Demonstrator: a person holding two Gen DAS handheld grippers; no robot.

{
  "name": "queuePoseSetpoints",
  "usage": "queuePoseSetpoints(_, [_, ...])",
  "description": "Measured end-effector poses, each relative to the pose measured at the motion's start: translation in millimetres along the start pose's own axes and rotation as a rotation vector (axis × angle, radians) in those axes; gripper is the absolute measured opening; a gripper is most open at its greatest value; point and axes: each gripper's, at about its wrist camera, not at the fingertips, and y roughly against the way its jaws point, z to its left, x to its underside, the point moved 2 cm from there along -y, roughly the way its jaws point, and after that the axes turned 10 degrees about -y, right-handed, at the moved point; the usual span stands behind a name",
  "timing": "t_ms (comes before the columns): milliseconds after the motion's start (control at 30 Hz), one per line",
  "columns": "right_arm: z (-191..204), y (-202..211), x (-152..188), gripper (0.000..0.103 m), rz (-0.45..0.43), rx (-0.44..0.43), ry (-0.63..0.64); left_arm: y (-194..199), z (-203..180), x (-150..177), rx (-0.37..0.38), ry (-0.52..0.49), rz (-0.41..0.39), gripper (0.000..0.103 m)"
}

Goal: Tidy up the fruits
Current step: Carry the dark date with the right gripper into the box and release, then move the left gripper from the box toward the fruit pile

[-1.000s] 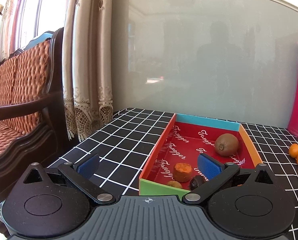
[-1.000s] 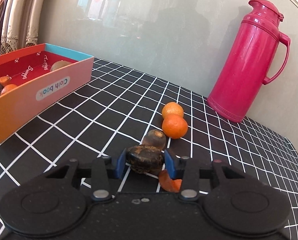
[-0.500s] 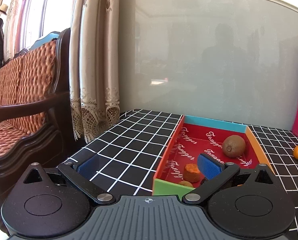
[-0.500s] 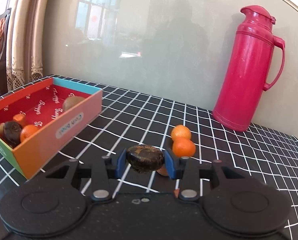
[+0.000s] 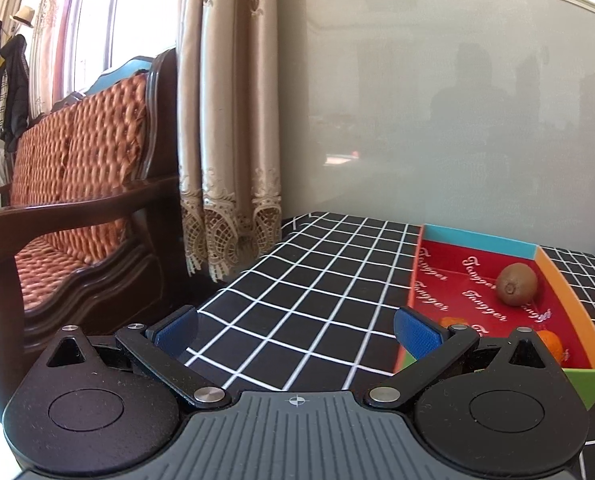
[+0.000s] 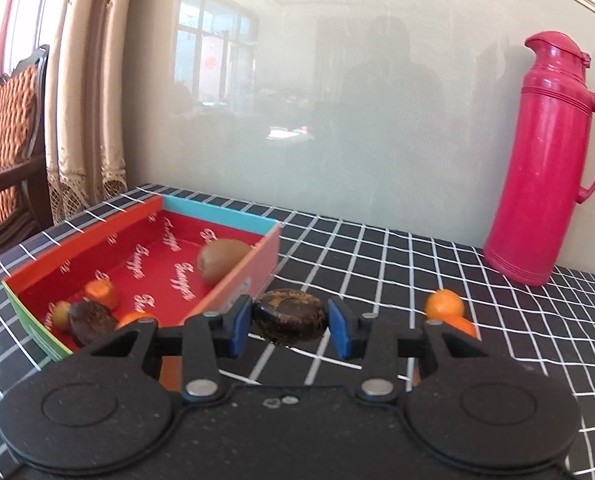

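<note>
While it is pinched between the blue pads of the right tool point(image 6: 289, 326), the dark brown, wrinkled, oval fruit point(image 6: 290, 317) is seen lying crosswise, its skin dull and flecked with rusty patches. It is held above the black desk with a white grid pattern point(image 6: 377, 248), just beside the pink outer wall of the shallow cardboard box with a red printed floor and multicoloured walls point(image 6: 253, 256), which lies at ten o'clock from the fruit. Inside that box a fuzzy brown kiwi point(image 6: 222, 259) is seen near the far end, while a second dark wrinkled fruit point(image 6: 91, 320), a small tan fruit point(image 6: 59, 314) and two small orange citrus fruits point(image 6: 102, 293) are gathered at the near end. At three o'clock from the held fruit, two small round oranges point(image 6: 444, 305) are seen on the desk, the nearer one partly hidden by the tool's arm. A tall magenta plastic thermos jug with a handle point(image 6: 545, 160) stands at two o'clock, against the pale wall panel.

In the left wrist view, the left tool point(image 5: 295, 330) is seen spread wide with nothing between its pads, above the desk point(image 5: 317, 272). The box point(image 5: 477, 240) lies at two o'clock from it, with the kiwi point(image 5: 516, 284) inside. A wooden bench with a woven orange back point(image 5: 85, 160) and beige lace-trimmed curtains point(image 5: 225, 120) are seen at ten and eleven o'clock.
</note>
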Motion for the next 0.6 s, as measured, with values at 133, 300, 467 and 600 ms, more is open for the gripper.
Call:
queuePoseSetpoints(133, [18.5,-6.5,-0.3,0.040,-0.008,-0.036,-0.008,-1.3,15.5,4.0,-0.026,-0.002,0.009,0.103])
queuePoseSetpoints(300, [44.8,-12.3,1.5,0.040,-0.035,-0.078,-0.005,-6.1,36.1,10.6,-0.059,0.004,0.035,0.103])
queuePoseSetpoints(467, [67.9,-23.1,8.2,0.043,-0.040,-0.087,0.030,-10.2,51.2,15.9,-0.073,0.024,0.051,0.103])
queuePoseSetpoints(600, [70.9,-18.9,9.4,0.063,-0.082,-0.075,0.027,-11.5,54.5,17.3,-0.069,0.030,0.050,0.103])
